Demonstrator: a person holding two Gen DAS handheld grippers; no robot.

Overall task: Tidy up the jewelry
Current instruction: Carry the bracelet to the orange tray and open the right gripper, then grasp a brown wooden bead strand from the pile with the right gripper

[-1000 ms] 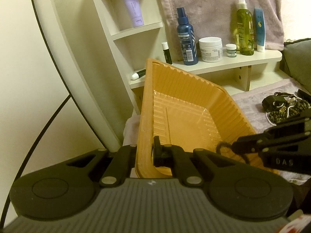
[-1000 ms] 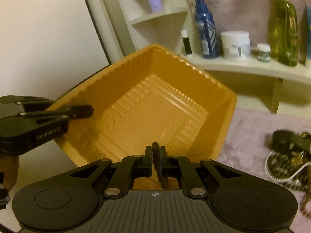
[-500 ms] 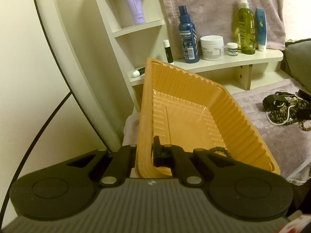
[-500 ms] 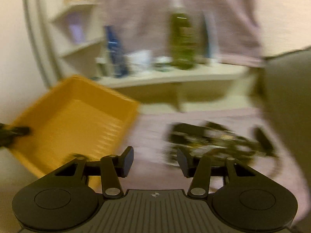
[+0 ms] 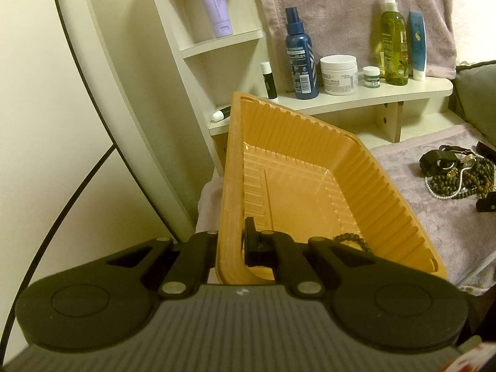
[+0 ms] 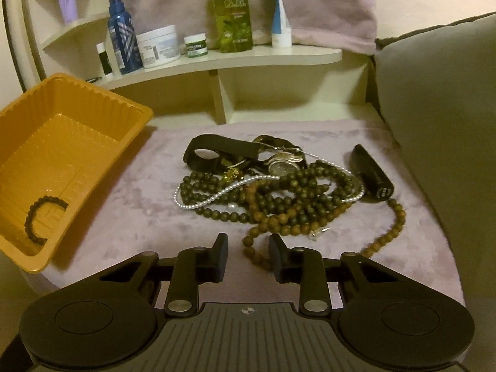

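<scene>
My left gripper is shut on the near rim of the orange ribbed tray, holding it tilted at the table's left edge. A dark bead bracelet lies loose in the tray's near corner. To its right, on the mauve cloth, sits a tangled jewelry pile: dark and brown bead strands, a pearl strand, a watch and a black strap. My right gripper hovers at the pile's near edge. Its jaws are closing, with the end of a brown bead strand between the pads, untouched.
A black tube lies at the pile's right. A grey cushion rises along the right side. Behind, a white shelf carries bottles and jars, with a towel hanging above. The tray overhangs the table's round front-left edge.
My right gripper swung right from over the tray to the jewelry pile, and its jaws went from shut to apart. The dark bracelet now lies in the tray. The left gripper stayed put.
</scene>
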